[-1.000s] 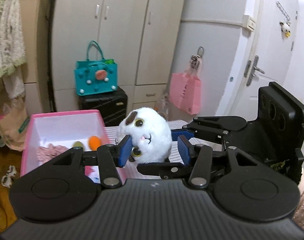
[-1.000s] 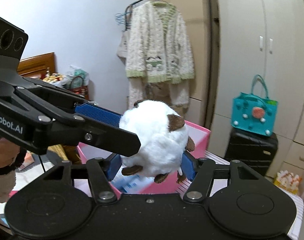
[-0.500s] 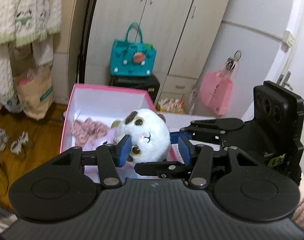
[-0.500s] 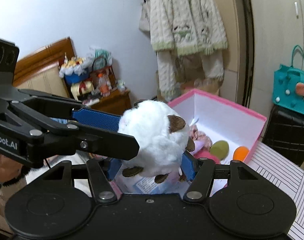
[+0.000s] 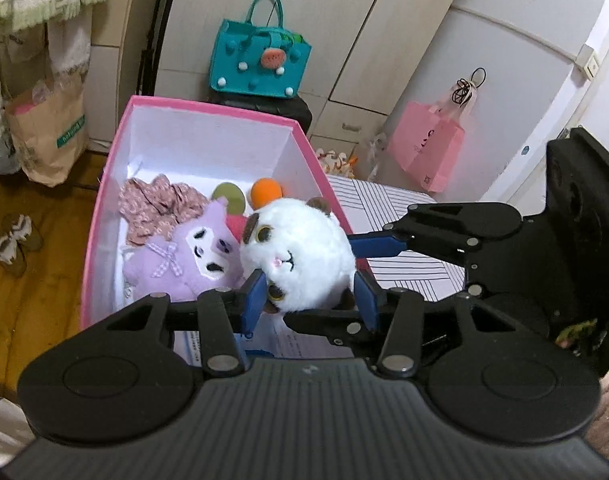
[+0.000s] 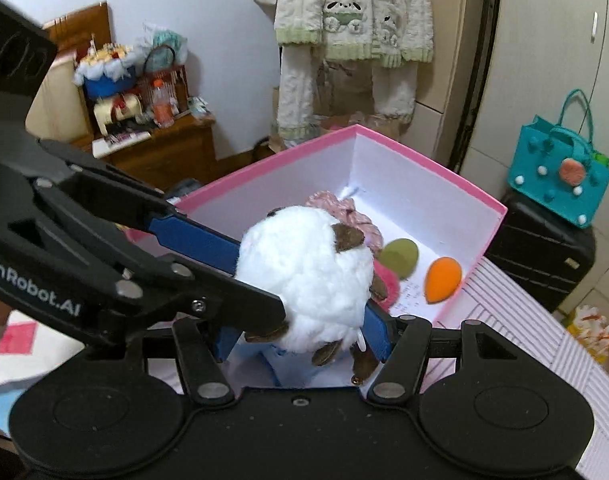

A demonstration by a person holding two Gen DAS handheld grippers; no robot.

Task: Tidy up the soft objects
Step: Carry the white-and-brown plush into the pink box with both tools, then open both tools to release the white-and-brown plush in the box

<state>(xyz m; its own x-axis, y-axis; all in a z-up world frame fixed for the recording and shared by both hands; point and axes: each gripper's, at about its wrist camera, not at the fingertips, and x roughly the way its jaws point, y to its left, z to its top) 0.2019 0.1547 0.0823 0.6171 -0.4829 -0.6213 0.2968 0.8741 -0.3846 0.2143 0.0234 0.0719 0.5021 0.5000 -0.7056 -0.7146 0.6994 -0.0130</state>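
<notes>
The open pink cardboard box with white inside walls [image 5: 104, 184] stands at the corner of a surface covered with a white cloth with thin dark stripes [image 5: 388, 208]. Above the near end of the box hangs the round white plush toy with brown ears and big eyes [image 5: 300, 252], and both grippers hold it together. The left gripper [image 5: 308, 296] presses its blue pads on the two sides of the toy near its lower face; its jaws have just closed a little more on the toy. The right gripper [image 6: 300, 332] pinches the same toy from below and behind, with its blue pads sunk in the white fur.

Inside the box, just beside the white toy, lies a lilac plush animal with a checked bow [image 5: 188, 260]. Behind it lies a crumpled piece of pink flowered fabric [image 5: 156, 208]. Near the far wall lie a green egg-shaped sponge [image 6: 398, 256] and an orange egg-shaped sponge [image 6: 442, 280], apart from each other.
</notes>
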